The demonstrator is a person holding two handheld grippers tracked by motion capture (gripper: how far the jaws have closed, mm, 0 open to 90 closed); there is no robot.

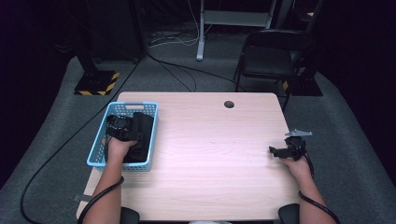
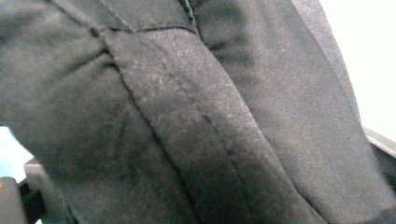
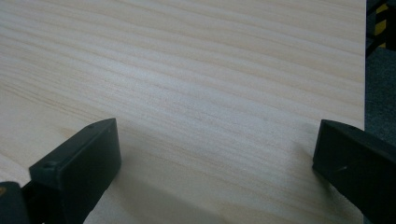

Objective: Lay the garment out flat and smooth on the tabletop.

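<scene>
Left gripper (image 1: 122, 129) is down inside the light blue basket (image 1: 152, 135), which sits at the left edge of the table (image 1: 215, 158). The person's left hand (image 1: 116, 147) wraps around the gripper body at the near side of the basket. A dark cloth (image 1: 142, 135) lies in the basket, bunched along its right half and running most of its length. The gripper is right on top of or pressed into it.

From the left gripper view the dark cloth (image 2: 196, 121) sits hard up against the lens: stitched seams, a folded hem, heavy weave. A sliver of pale surface shows at top right. Jaw state on this side: cannot tell, cloth covers where they would be. Contact with the cloth is evident, a grip is not confirmed.

Right gripper (image 1: 282, 151) is at the right edge of the table, well apart from the basket, low over bare wood, pointing left. Right hand (image 1: 299, 165) holds it, grey plate on top. In the right gripper view the right gripper (image 3: 215, 154) has its jaws spread wide with nothing between them, just wood grain. Table edge and grey floor show at far right of that view.
</scene>
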